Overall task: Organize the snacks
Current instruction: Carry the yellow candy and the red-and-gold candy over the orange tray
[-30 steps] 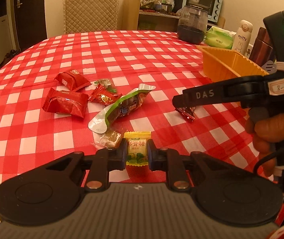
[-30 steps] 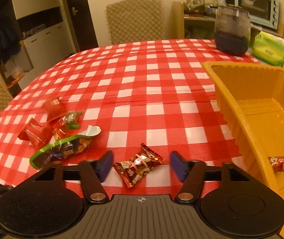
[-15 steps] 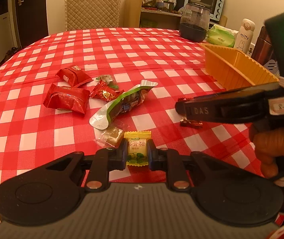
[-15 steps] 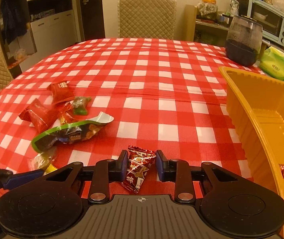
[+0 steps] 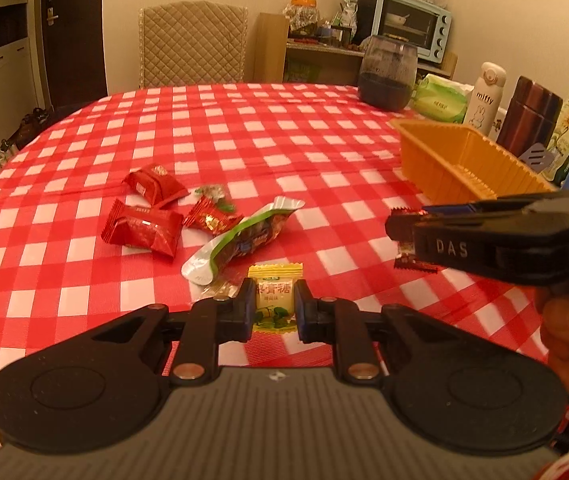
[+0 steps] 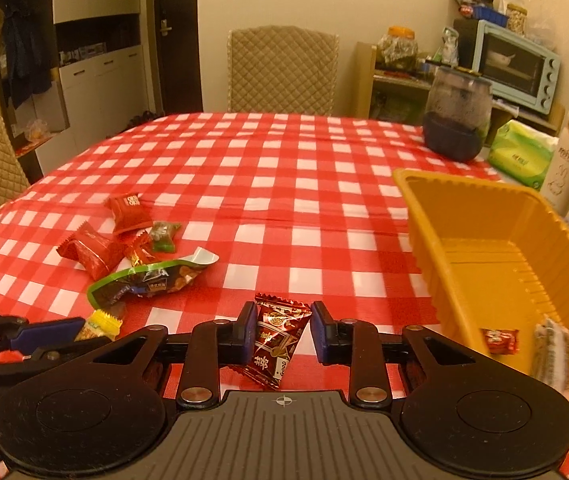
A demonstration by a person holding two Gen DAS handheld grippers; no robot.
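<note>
Left claw (image 5: 271, 304): its two fingers are pressing against the sides of a yellow candy (image 5: 274, 294), which is sitting low over the red-and-white checked table (image 5: 244, 140).
Yellow candy writing: Chinese characters are printed across the pale middle panel, with a green leaf picture below; I cannot read them surely.
Right claw (image 6: 280, 330): its fingers are closing in on a dark red candy (image 6: 274, 340); the left finger is touching the wrapper, while the right finger is showing a slim gap at the wrapper's lower half.
Dark red candy look: the glossy wrapper with crimped ends is hanging tilted, carrying white Chinese characters and small print too fine to read.
Claw marking: "DAS" is showing in pale letters on the right claw's finger (image 5: 450, 248) in the left wrist view.
Orange tray (image 6: 496, 216): it is standing on the table just right of the right claw, holding a small red candy (image 6: 500, 340) and a pale wrapped snack (image 6: 552, 354).
Loose snacks: two red packets (image 5: 142, 230), a small red-gold candy (image 5: 210, 219) and a long green-edged snack bag (image 5: 244, 240) are lying together on the table beyond the left claw.
Bottle (image 5: 484, 98): it is white and reading "miffy", standing near the tray.
</note>
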